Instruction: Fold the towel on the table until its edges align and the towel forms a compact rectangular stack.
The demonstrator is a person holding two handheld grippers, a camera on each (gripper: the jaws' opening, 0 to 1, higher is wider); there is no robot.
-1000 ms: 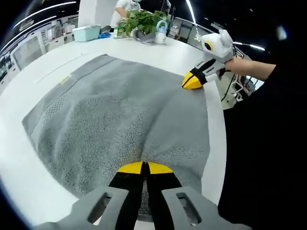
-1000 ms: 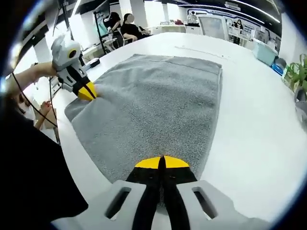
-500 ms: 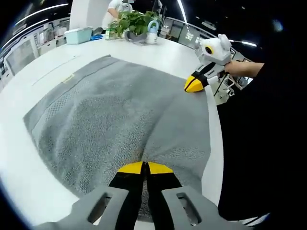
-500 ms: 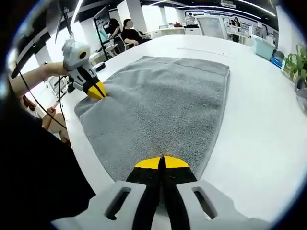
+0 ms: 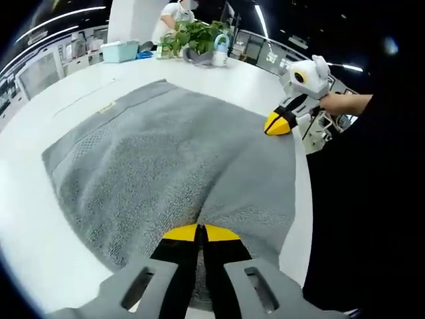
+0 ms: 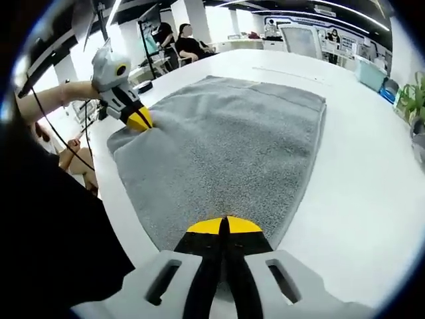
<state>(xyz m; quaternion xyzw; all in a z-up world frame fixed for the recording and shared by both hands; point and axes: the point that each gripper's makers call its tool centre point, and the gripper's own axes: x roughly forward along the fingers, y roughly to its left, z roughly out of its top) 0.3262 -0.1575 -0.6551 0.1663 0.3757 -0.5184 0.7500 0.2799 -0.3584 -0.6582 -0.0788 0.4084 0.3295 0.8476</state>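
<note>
Your left gripper (image 5: 200, 232) has its jaws pinched shut on the near corner of the grey towel (image 5: 159, 166), which lies spread flat on the white table (image 5: 40, 133). Your right gripper (image 6: 224, 224) is likewise clamped on the towel's other near corner, a potted plant (image 5: 192, 33) well beyond

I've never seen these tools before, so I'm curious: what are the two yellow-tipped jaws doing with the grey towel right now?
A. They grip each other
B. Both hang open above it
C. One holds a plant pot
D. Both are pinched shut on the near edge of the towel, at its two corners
D: the left gripper and the right gripper each have their jaws closed on the towel at its near edge.
</note>
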